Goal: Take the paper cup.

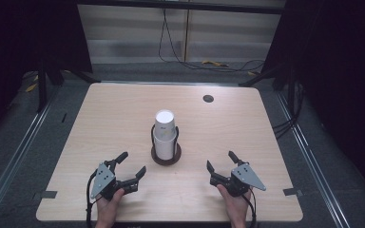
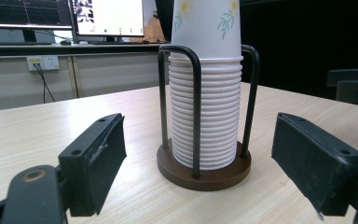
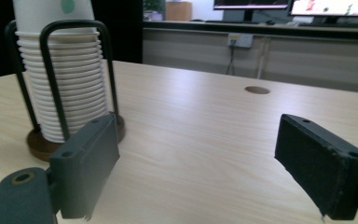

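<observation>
A tall stack of white paper cups (image 1: 165,133) stands upside down in a black wire holder on a round brown base (image 1: 166,156), at the middle of the wooden table (image 1: 109,118). My left gripper (image 1: 132,164) rests near the front left, open and empty, aimed at the holder. In the left gripper view the cup stack (image 2: 206,112) and its base (image 2: 204,171) stand straight ahead between the open jaws. My right gripper (image 1: 220,160) sits at the front right, open and empty. In the right gripper view the cup stack (image 3: 64,88) is off to the left.
A round cable hole (image 1: 208,98) lies at the table's far right. Bare tabletop surrounds the holder. Black curtains flank the table, and cables (image 1: 190,61) run on the floor behind it. Desks with monitors (image 2: 108,17) stand beyond the table.
</observation>
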Tool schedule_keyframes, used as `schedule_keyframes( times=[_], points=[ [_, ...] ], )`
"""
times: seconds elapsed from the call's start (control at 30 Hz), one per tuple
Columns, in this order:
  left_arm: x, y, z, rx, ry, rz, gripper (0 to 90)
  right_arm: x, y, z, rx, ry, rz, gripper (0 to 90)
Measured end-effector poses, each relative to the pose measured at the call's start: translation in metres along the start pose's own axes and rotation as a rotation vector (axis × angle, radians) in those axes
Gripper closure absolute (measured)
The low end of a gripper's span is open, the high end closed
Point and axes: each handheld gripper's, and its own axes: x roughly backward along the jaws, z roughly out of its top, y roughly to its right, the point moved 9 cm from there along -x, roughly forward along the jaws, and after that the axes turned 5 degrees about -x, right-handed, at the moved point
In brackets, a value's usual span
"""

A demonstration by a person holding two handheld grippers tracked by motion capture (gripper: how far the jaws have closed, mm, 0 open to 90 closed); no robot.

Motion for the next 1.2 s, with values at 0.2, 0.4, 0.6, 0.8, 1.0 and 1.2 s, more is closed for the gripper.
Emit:
schedule_keyframes(
  times=[0.2, 0.4, 0.6, 0.8, 1.0, 1.2],
  points=[
    [0.0, 0.0, 0.0, -0.001, -0.001, -0.004, 17.2, -0.011, -0.017, 0.002, 0.015, -0.029, 0.058, 14.2],
    [0.0, 0.001, 0.0, -0.005, 0.0, -0.008, 17.1, -0.016, -0.027, 0.008, 0.01, -0.052, 0.118, 16.6],
    [0.0, 0.001, 0.0, -0.004, 0.002, -0.011, 17.1, -0.018, -0.037, 0.019, 0.002, -0.044, 0.181, 19.6],
    [0.0, 0.0, 0.0, -0.002, 0.004, -0.01, 17.1, -0.026, -0.044, 0.033, 0.005, -0.042, 0.211, 23.2],
    [0.0, 0.001, 0.0, 0.0, 0.007, -0.014, 17.0, -0.035, -0.052, 0.046, 0.002, -0.041, 0.271, 23.1],
    [0.001, 0.001, 0.0, -0.005, 0.002, -0.017, 17.0, -0.043, -0.062, 0.057, -0.015, -0.065, 0.333, 20.9]
  ],
)
